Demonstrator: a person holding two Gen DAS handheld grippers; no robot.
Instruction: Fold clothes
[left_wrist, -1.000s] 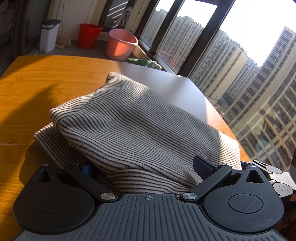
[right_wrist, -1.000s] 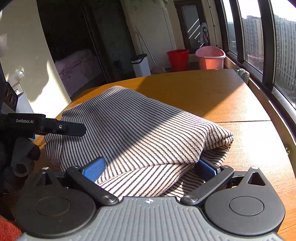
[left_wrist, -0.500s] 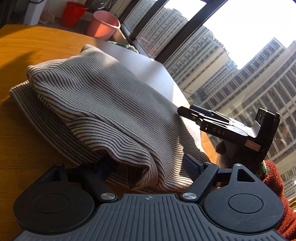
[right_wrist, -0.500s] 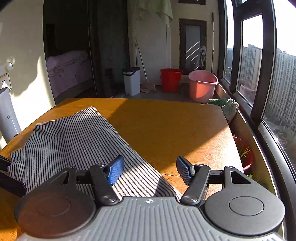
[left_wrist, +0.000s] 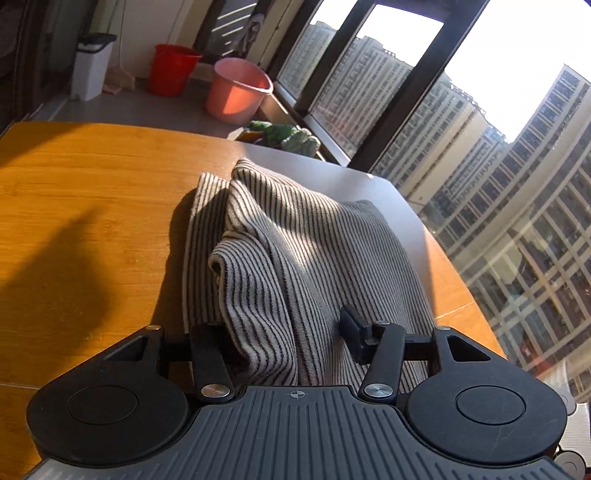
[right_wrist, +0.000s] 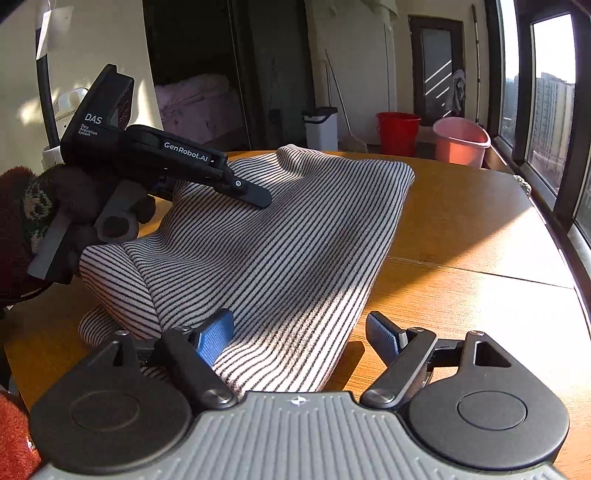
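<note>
A grey-and-black striped garment (left_wrist: 314, 236) lies folded in layers on the wooden table (left_wrist: 81, 221). My left gripper (left_wrist: 284, 336) has a gathered bunch of its near edge between its fingers, and the jaws are closing on it. The left finger is hidden behind the cloth. In the right wrist view the same garment (right_wrist: 280, 236) rises toward the left gripper (right_wrist: 255, 195), held by a gloved hand (right_wrist: 74, 206). My right gripper (right_wrist: 301, 336) is at the garment's near right corner with its jaws opening. Its left blue pad (right_wrist: 216, 338) rests on cloth; the right pad (right_wrist: 382, 338) is over bare table.
A pink bucket (left_wrist: 236, 92), a red bucket (left_wrist: 171, 74) and a white bin (left_wrist: 90, 64) stand on the floor beyond the table. Tall windows (left_wrist: 480, 166) run along the right side, close to the table's edge. Green plants (left_wrist: 284, 134) sit by the sill.
The left gripper's jaws have narrowed around a bunch of cloth, and the garment is more gathered. The right gripper swung away, then back to the garment's near corner, with its jaws now wider.
</note>
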